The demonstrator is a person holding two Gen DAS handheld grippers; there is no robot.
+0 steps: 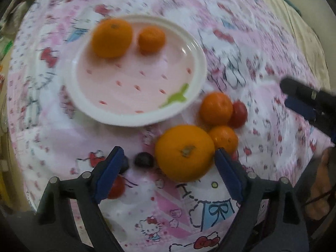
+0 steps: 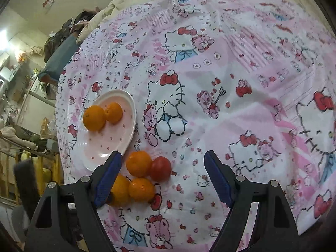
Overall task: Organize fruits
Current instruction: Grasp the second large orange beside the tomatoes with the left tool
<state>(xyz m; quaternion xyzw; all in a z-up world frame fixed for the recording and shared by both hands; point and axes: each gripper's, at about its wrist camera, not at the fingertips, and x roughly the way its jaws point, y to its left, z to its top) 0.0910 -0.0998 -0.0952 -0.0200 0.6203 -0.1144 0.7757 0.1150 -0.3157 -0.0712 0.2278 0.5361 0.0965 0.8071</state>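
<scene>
The large orange (image 1: 184, 152) lies on the patterned cloth (image 1: 241, 42), just below the pink plate (image 1: 134, 119) and touching a cluster of smaller fruit: two small oranges (image 1: 216, 108) (image 1: 223, 139) and a red tomato (image 1: 238, 114). It is nearly round, so it has no real long axis; its stem scar faces up toward the left wrist camera, tipped slightly to the viewer's side. A dark round fruit (image 1: 143, 160) sits just beside it, and another red tomato (image 1: 115, 187) is partly hidden behind the left gripper's finger.

Two oranges (image 1: 112, 37) (image 1: 151, 39) already rest on the plate, so the sorting seems partly done, with the loose fruit not yet moved.

The left gripper (image 1: 168, 168) hangs over the large orange with its fingers apart; the orange sits off-centre between them, close to or touching one pad, away from the other, and is not clamped. The step in hand looks like the reach for this orange. The next move would call for centring the span on the fruit's widest part, then closing gently, since a round skin can roll and nudge its neighbours.

The right gripper (image 2: 162, 176) is also spread wide, empty, with the small oranges and tomato lying near one of its fingers.
</scene>
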